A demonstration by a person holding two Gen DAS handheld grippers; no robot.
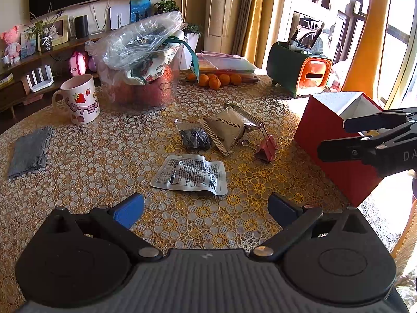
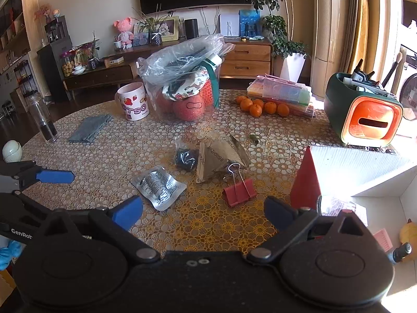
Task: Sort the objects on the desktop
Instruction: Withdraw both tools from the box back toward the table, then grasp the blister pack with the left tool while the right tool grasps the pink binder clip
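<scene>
The tan pouch (image 1: 230, 130) reads "ZHOUSHI", the far-left mug (image 1: 79, 99) "OTSO". Foil packet (image 1: 191, 174), red binder clip (image 2: 238, 189) and pouch lie mid-desk (image 1: 91, 161), left of the red box (image 1: 338, 154). Left hand-held gripper (image 1: 206, 208) and right hand-held gripper (image 2: 203, 210) gape wide, empty, over bare near desk

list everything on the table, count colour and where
foil packet: 1, silver, nearest the left gripper
binder clip: 1, red, beside the box
brown pouch: 1, centre
small clear bag: 1, dark contents, left of pouch
red box: 1, white inside, right edge
mug: 1, white and pink, far left
grey cloth: 1, left
clear tub: 1, far centre
oranges: several, far side
green-orange holder: 1, far right
left gripper: open, empty
right gripper: open, empty
</scene>
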